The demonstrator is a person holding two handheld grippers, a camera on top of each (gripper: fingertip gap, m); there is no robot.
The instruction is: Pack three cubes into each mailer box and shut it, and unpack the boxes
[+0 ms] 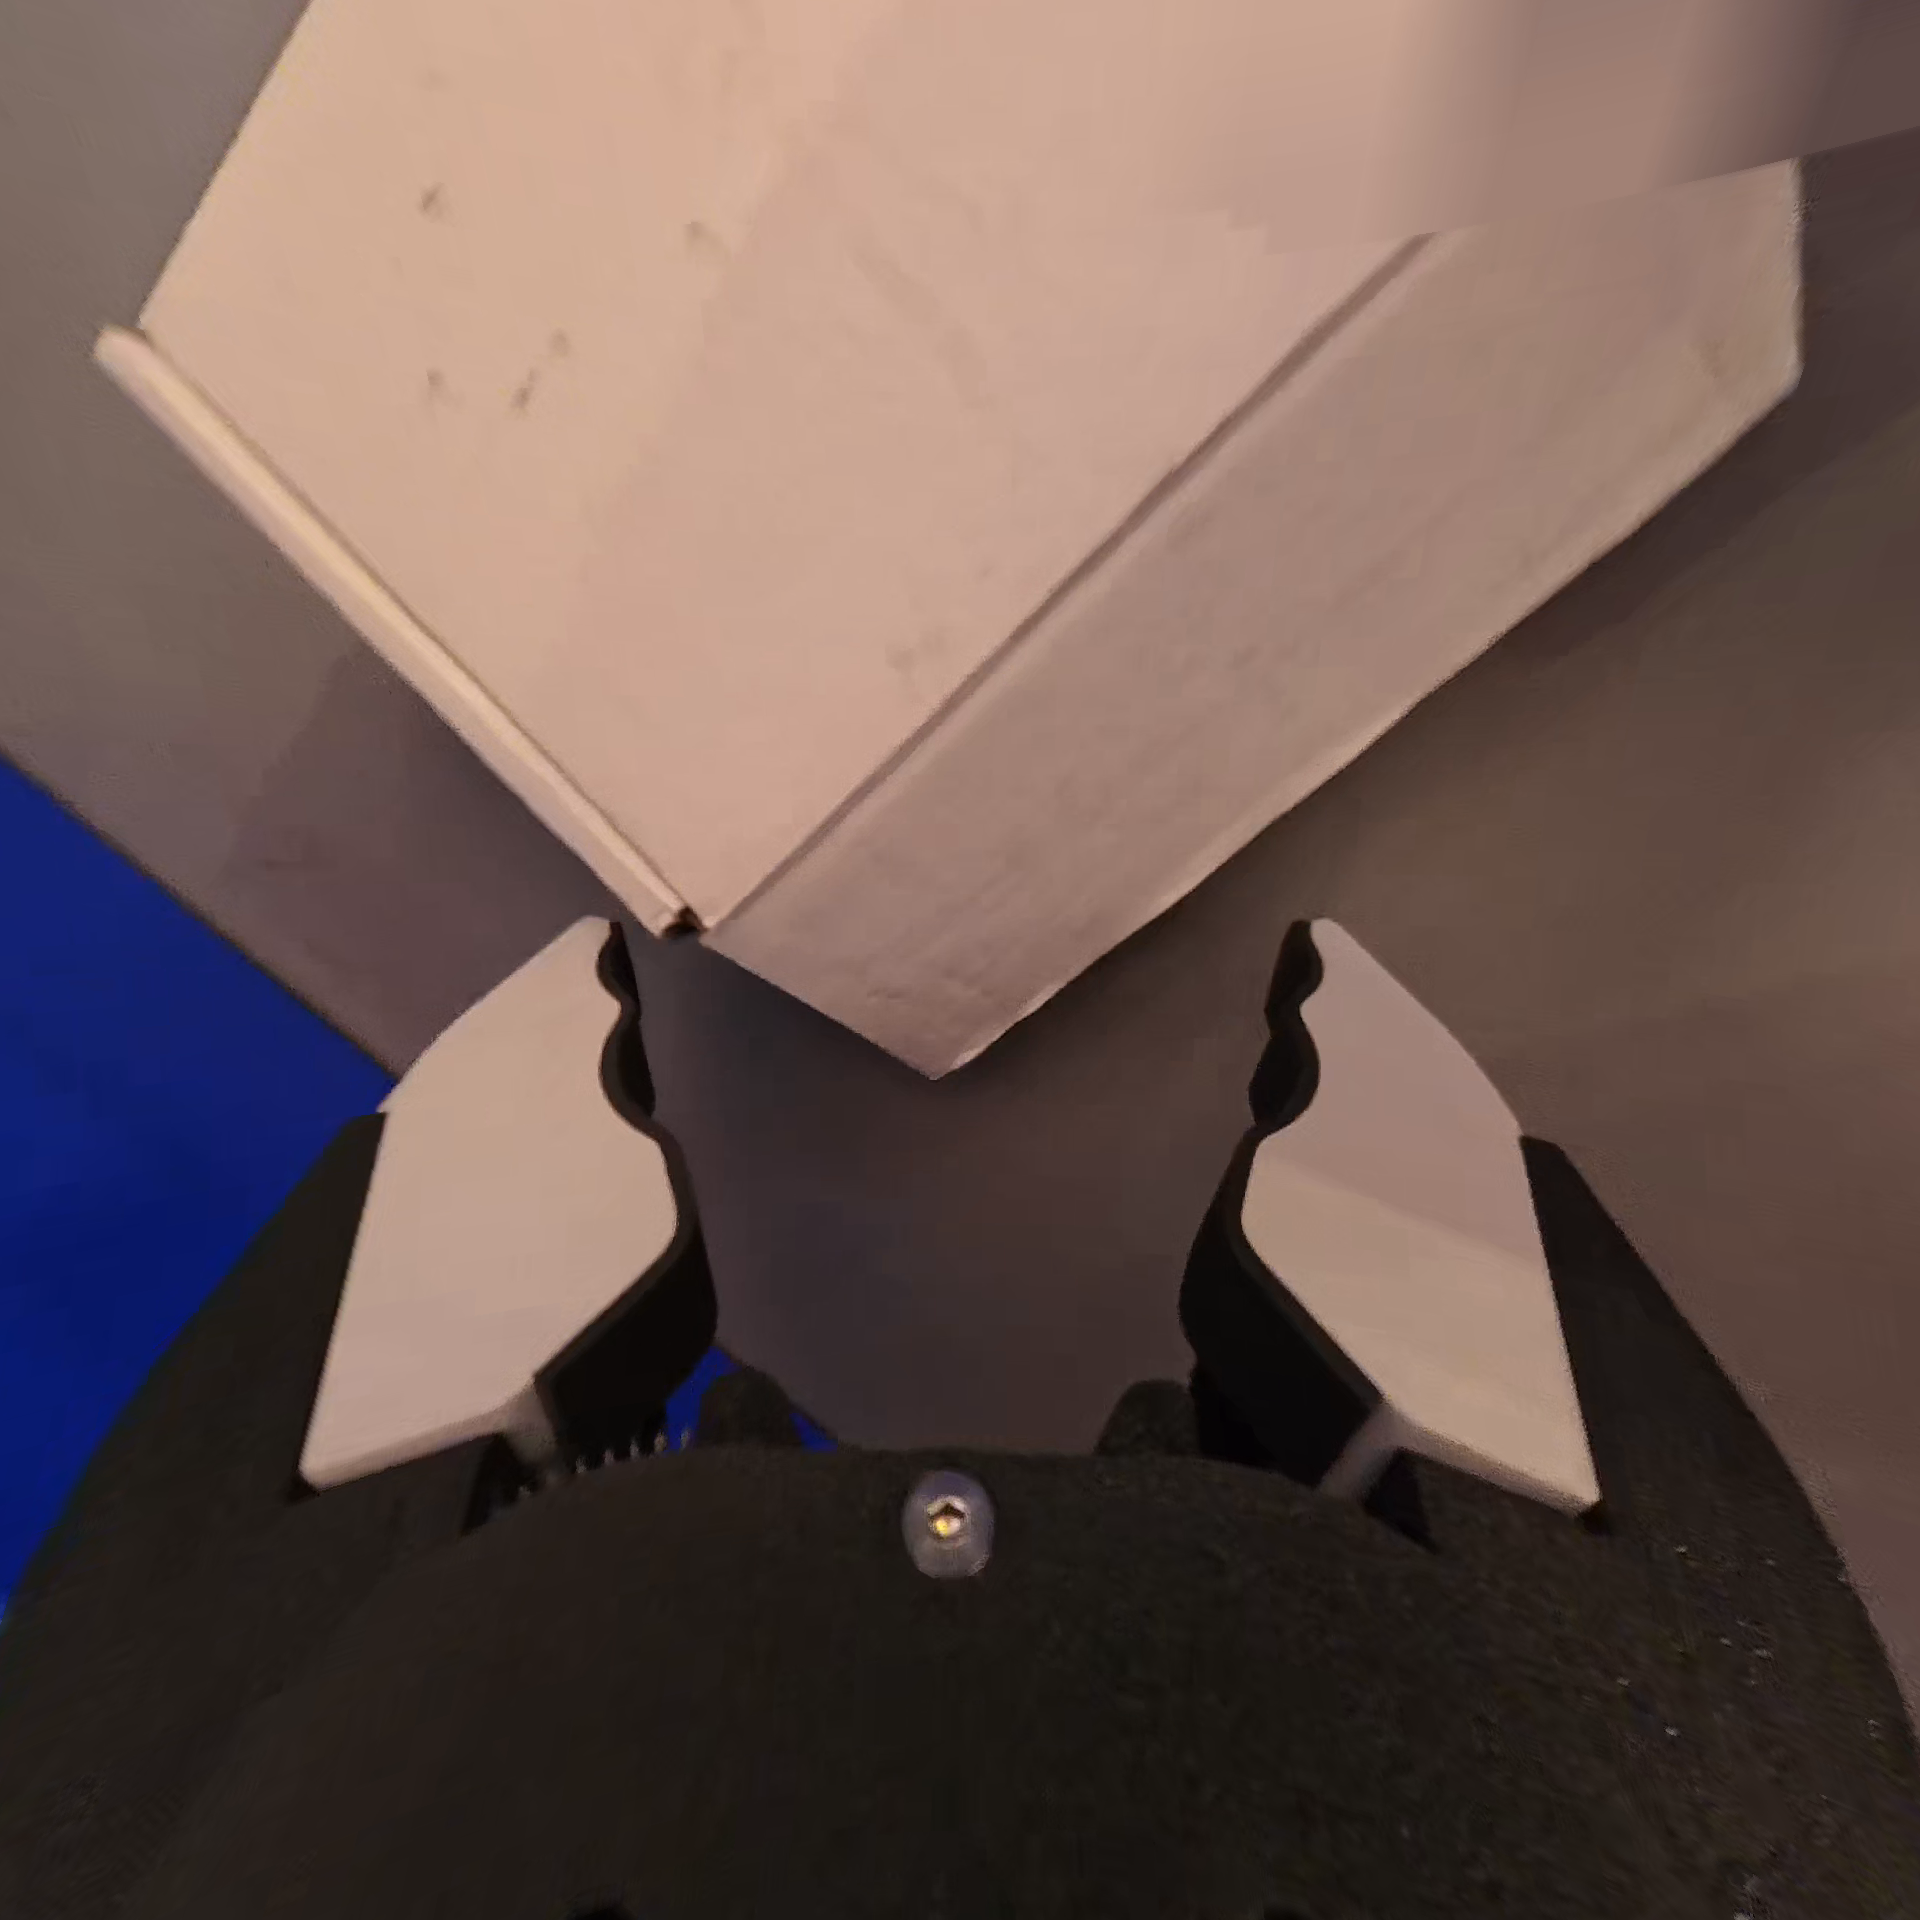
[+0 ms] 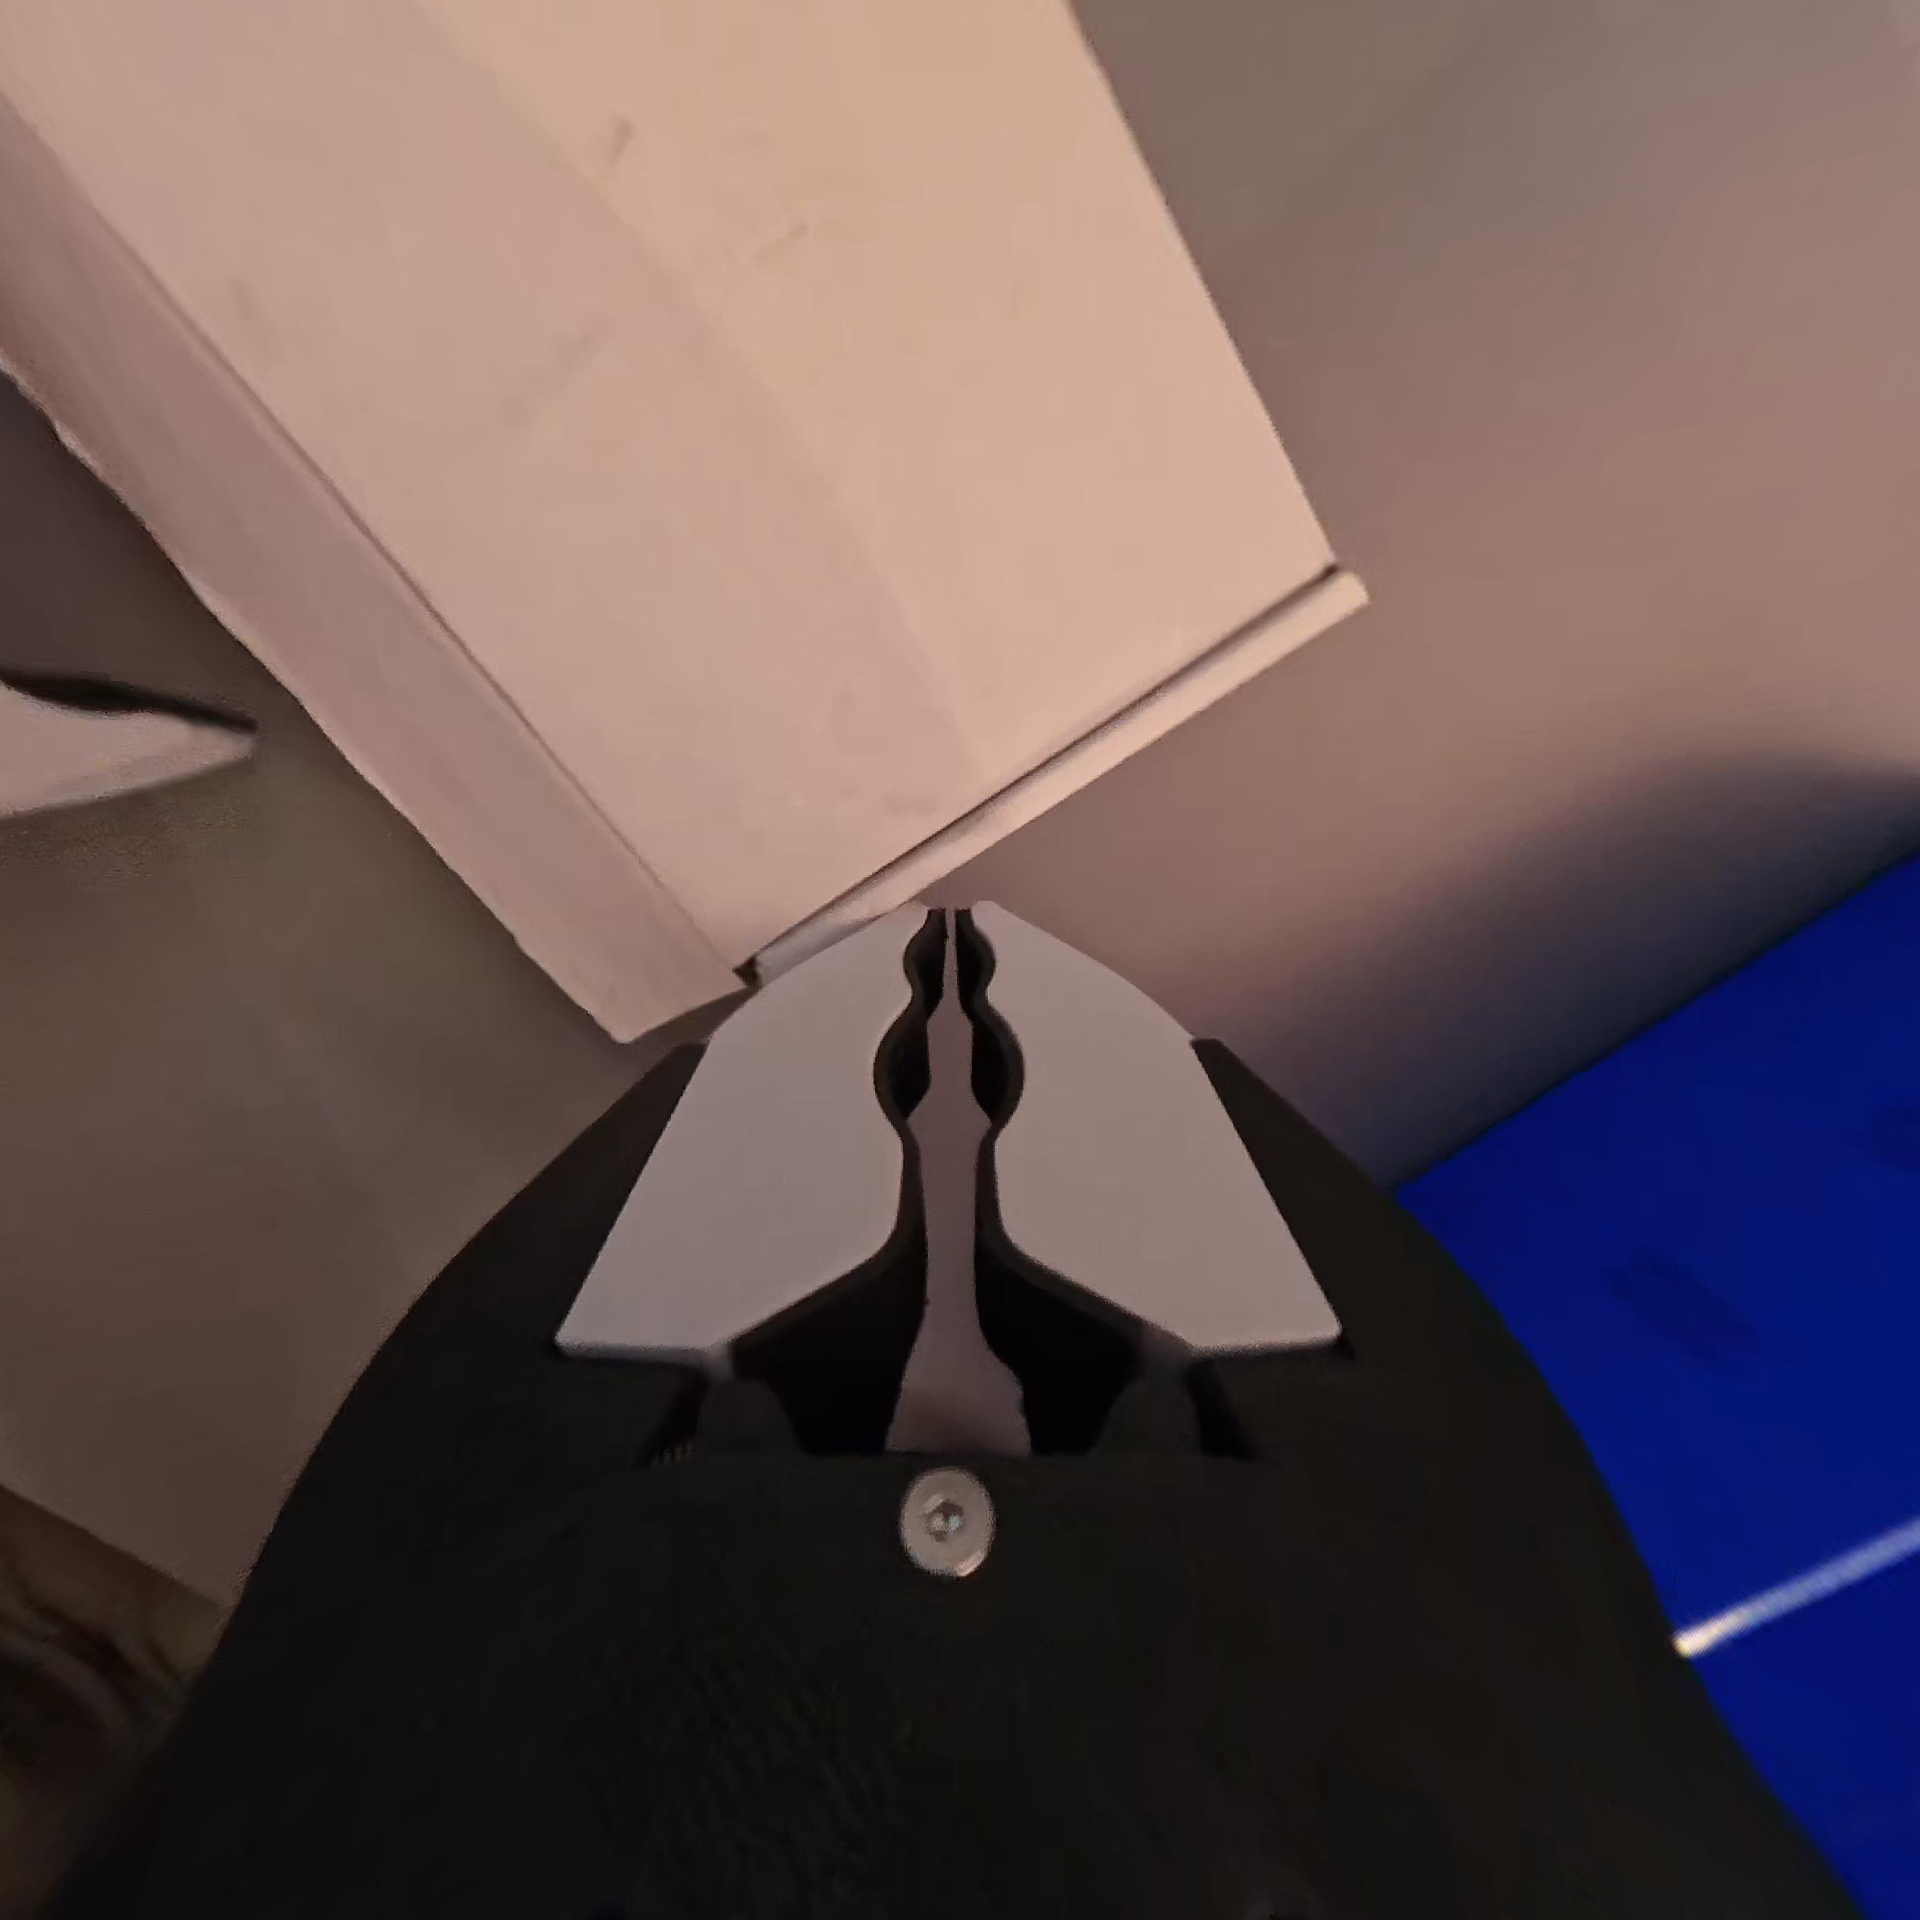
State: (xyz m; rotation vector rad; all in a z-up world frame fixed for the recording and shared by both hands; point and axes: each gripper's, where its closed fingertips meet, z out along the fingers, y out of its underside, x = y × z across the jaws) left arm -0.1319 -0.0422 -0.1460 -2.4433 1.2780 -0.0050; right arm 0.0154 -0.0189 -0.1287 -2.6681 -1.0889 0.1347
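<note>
Box (image 1: 675, 499) lay closed on grey surface (image 1: 1662, 831), left tool (image 1: 961, 940) gaped wide, empty, right tool (image 2: 951, 920) was pinched together at box lid edge, grip on it unclear.

Both views are dim with a warm pinkish cast. In the left wrist view the white mailer box (image 1: 831, 468) is brightest on its top face; its side face is duller, and a soft shadow lies under its near corner. Its top right edge dissolves into a smeared patch. In the right wrist view the box (image 2: 727, 468) shows slight motion blur, and shadow deepens toward the blue surface (image 2: 1714, 1247). Straight edges bow near both frame borders. No glare.
</note>
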